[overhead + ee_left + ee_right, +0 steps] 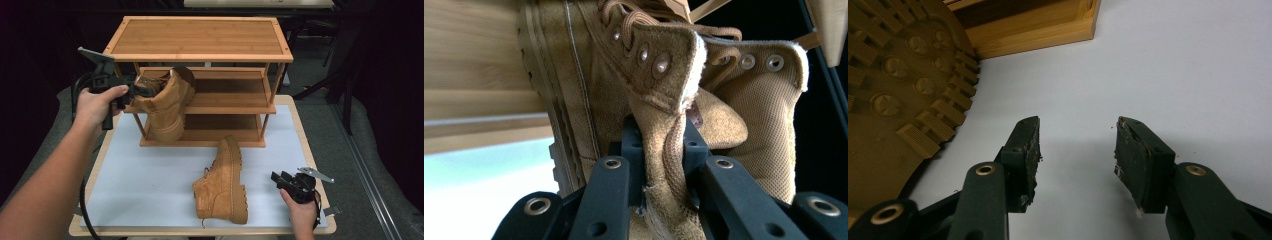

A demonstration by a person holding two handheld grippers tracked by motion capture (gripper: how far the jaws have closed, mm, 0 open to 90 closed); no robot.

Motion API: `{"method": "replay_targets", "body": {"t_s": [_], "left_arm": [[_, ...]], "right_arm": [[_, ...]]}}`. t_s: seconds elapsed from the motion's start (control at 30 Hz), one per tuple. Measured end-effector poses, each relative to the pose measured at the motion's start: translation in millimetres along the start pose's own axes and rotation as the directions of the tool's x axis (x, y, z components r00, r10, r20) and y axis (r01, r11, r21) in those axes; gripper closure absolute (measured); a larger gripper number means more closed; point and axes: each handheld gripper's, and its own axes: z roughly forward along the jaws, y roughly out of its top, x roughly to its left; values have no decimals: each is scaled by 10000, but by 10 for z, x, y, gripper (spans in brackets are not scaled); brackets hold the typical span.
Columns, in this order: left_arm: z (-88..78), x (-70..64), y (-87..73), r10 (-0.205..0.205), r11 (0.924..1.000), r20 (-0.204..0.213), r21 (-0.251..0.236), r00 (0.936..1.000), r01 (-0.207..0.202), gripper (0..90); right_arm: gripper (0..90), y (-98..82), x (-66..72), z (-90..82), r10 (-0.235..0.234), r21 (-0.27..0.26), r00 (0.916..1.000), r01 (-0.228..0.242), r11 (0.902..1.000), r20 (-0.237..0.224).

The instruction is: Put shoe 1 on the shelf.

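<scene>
Nearest the person, at the front right corner of the white table [150, 175], the right gripper [281, 181] rests low with its jaws spread wide and nothing between them; its own view shows bare tabletop in the gap and, at the left, the lugged sole of the tan boot on its side [895, 95], cut off by the frame edge. From above, that boot [225, 182] lies just left of the gripper, apart from it, sole facing right. Farther back at the left, the left gripper [129, 92] holds a second boot [167, 102] against the front of the wooden shoe rack [200, 37]. The hand hides the grip from above, but the left gripper view shows the jaws clamped on the boot's collar [664, 150], laces blurred above.
</scene>
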Motion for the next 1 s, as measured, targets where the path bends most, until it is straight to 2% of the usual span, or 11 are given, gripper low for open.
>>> {"method": "replay_targets", "body": {"t_s": [0.03, 0.1, 0.13, 0.17, 0.33, 0.57, 0.6, 0.63, 0.7, 0.83, 1.0], "left_arm": [[111, -32, 3, 275, 9996, -26, 55, 9996, -275, 791], [154, -76, -10, 158, 9999, 81, -36, 9998, -157, 790], [205, -150, -39, 416, 9991, -228, -58, 9989, -417, 784], [221, -179, -60, 553, 9984, -440, -38, 9975, -555, 781], [246, -213, -143, 782, 9969, -726, 29, 9943, -782, 753], [264, -246, -242, 1056, 9938, -905, -252, 9903, -1083, 624], [246, -246, -227, 995, 9946, -636, -217, 9930, -1010, 580], [236, -250, -219, 957, 9950, -645, -232, 9933, -974, 550], [195, -276, -205, 1140, 9923, -815, -403, 9901, -1175, 543], [124, -328, -203, 1223, 9912, -784, -421, 9894, -1259, 526], [-9, -372, -259, 1506, 9882, -712, -192, 9860, -1523, 540]], "right_arm": [[520, 3, -1, -4, -7, 119, 10000, 7, 9999, 31], [520, 0, -3, 6, 0, 12, 10000, 0, 10000, 6], [520, 4, 2, -2, -1, 139, 10000, 1, 9999, 8], [520, 0, 5, 6, 17, 17, 10000, -17, 10000, -38], [519, 1, 1, 8, 12, 30, 10000, -12, 10000, -78], [518, -1, 15, 16, 25, 154, 10000, -24, 9999, -57], [518, -4, 14, 24, 1, 82, 10000, 0, 10000, -75], [518, -1, 15, 18, -21, 230, 10000, 22, 9997, -36], [518, -6, 22, 27, 26, 100, 9999, -25, 9999, -100], [518, -5, 13, 17, 16, 77, 10000, -16, 10000, -79], [518, -8, 12, 29, 27, 117, 10000, -26, 9999, -67]]}}
